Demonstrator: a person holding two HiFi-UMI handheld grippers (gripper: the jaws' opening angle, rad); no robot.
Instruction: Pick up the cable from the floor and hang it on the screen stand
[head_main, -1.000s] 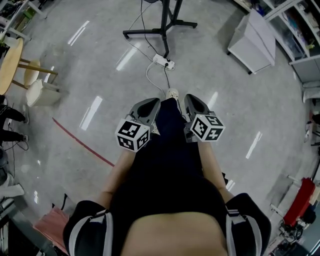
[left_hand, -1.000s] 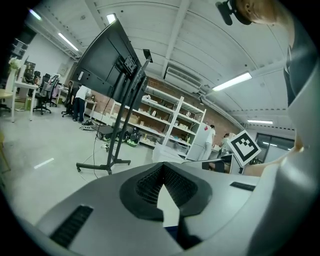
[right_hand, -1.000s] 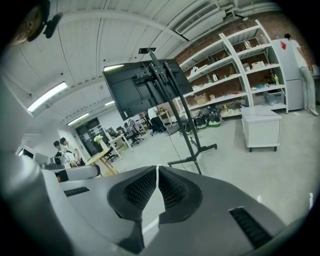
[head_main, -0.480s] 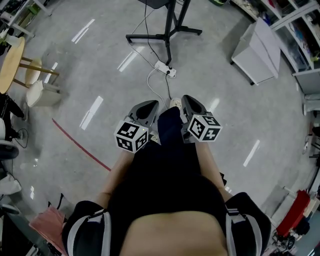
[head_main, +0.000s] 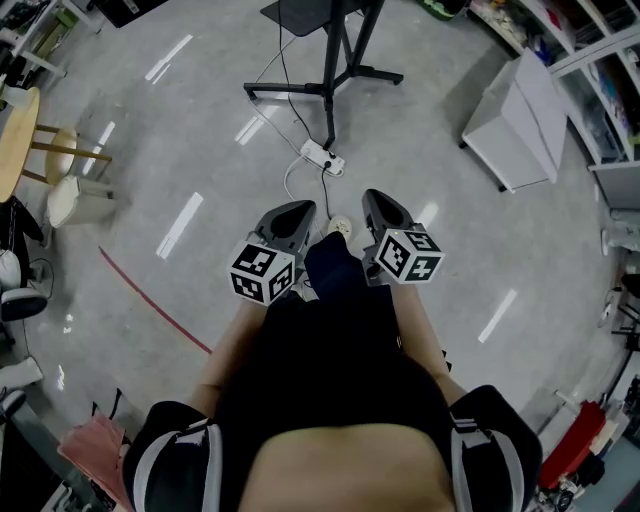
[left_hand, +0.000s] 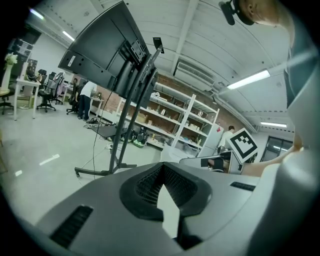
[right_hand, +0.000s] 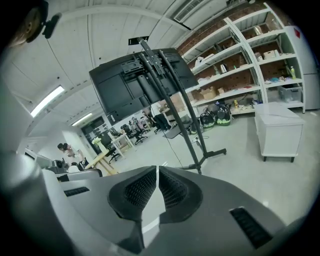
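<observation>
Person stands on a grey floor (head_main: 420, 300), one gripper in each hand at waist height, both side by side and pointing ahead toward the screen stand (head_main: 334, 60). Left gripper (left_hand: 161, 167): jaws clenched, tips meeting, nothing between them. Right gripper (right_hand: 158, 168): jaws clenched too, only a hairline slit between the ribbed pads, nothing grasped. The white cable (head_main: 287, 182) lies on the floor in a loose loop between the person's shoe (head_main: 340, 227) and the stand's base, well below both grippers and touched by neither. One end of it runs to a white power strip (head_main: 320, 156) lying just in front of the stand's foot; thin black wires also run from the strip up toward the stand. The stand is black, with spread legs on the floor and a dark screen (left_hand: 102, 45) mounted up top, seen from behind in both gripper views. A white cabinet (head_main: 520, 115) stands toward the right edge of the floor, well apart from the stand. A red line (head_main: 150, 300) crosses the floor on the left. A round wooden table (head_main: 18, 125) with stools sits at the far left edge. Shelving (right_hand: 235, 60) with boxes lines the brick back wall. Other people stand or sit far off; too small for detail.
</observation>
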